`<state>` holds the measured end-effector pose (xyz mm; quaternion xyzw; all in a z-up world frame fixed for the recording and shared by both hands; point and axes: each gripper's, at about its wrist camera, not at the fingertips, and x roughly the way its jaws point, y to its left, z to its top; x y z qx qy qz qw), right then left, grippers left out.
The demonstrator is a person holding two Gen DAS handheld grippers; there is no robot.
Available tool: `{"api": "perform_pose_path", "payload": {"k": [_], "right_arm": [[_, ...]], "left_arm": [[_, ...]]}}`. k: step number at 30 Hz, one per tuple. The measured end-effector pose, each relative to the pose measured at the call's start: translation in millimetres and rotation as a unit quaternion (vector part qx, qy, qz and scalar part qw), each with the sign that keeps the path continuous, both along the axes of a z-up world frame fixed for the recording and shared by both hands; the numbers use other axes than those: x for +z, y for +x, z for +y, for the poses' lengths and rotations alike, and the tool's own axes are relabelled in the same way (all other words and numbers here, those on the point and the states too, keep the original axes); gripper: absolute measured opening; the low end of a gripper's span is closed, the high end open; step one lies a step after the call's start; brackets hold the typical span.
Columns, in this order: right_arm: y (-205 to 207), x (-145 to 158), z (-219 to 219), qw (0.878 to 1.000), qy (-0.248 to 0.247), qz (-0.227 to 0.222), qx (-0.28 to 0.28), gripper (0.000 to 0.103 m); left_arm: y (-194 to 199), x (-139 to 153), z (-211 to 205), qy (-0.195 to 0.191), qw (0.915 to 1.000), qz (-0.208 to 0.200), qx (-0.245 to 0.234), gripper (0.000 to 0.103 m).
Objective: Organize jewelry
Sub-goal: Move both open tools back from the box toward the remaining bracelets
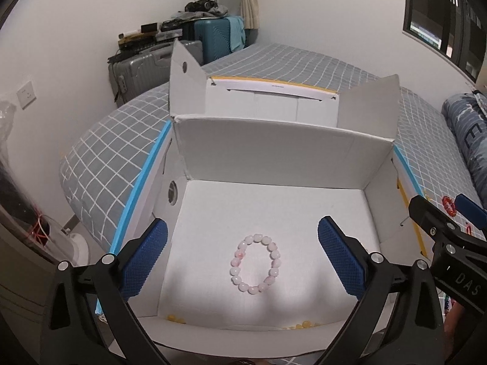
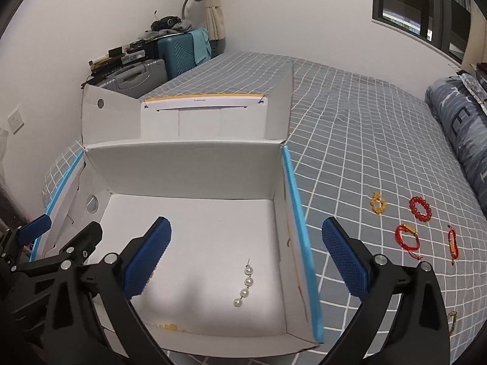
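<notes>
An open white cardboard box (image 1: 274,158) lies on a grey checked bed. In the left wrist view a pink bead bracelet (image 1: 255,263) lies on the box floor. My left gripper (image 1: 242,255) is open above it, empty. In the right wrist view a string of white pearls (image 2: 245,283) lies on the box floor (image 2: 194,243). My right gripper (image 2: 246,258) is open above the box's right side, empty. On the bed to the right lie a yellow bracelet (image 2: 377,203), a red bead bracelet (image 2: 420,208), a red cord bracelet (image 2: 407,238) and a red-orange one (image 2: 453,244).
The box has raised flaps (image 2: 188,167) at the back and blue-edged sides (image 2: 299,237). A folded blue quilt (image 2: 462,127) lies at the bed's right end. Suitcases (image 2: 137,76) stand by the wall behind. The right gripper shows at the left wrist view's right edge (image 1: 441,228).
</notes>
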<state>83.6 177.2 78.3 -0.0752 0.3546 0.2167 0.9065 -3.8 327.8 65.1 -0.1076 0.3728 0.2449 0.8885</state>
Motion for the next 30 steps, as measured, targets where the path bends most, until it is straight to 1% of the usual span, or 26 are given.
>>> {"api": "perform_pose_path", "payload": {"k": [7,16,30], "right_arm": [[0.0,7.5,-23.3,1.000,0.005,-0.002,-0.015,0.095],[-2.4,17.8,-74.6,0.999,0.005,-0.009,-0.053,0.095],[-9.1,25.4,-145.0,0.994,0.003,-0.015,-0.105,0.095]], "left_arm": [[0.4,10.9,-17.7,-0.004,0.9997,-0.012,-0.023,0.097],[7.1,18.0,-51.6,0.001,0.9987,-0.017,-0.049,0.097],[11.8,30.3,-109.1,0.011,0.9951,-0.029,-0.094,0.097]]}}
